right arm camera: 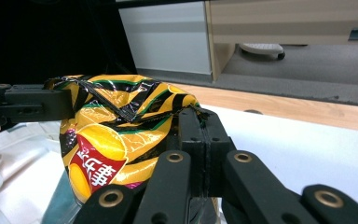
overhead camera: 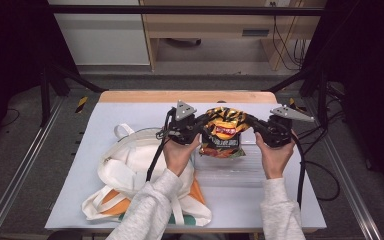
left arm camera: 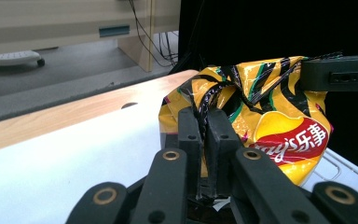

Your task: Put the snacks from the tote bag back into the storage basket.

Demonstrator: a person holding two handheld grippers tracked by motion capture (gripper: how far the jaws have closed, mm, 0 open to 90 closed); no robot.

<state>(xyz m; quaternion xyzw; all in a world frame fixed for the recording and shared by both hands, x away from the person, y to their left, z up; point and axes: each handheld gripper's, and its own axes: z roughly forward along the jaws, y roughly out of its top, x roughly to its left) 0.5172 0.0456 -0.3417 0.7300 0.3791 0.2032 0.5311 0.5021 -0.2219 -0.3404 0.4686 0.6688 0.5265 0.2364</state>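
Observation:
A yellow, black and red crisp bag hangs between my two grippers over the middle of the table. My left gripper is shut on the bag's left top corner; in the left gripper view its jaws pinch the crimped edge of the crisp bag at my left gripper. My right gripper is shut on the right top corner, and in the right gripper view my right gripper clamps the crisp bag. The bag's lower end hangs just above a clear plastic tray.
A white cloth tote bag with orange and green patches lies on the left of the white tabletop. Black cables trail from both grippers. A wooden strip runs along the table's far edge.

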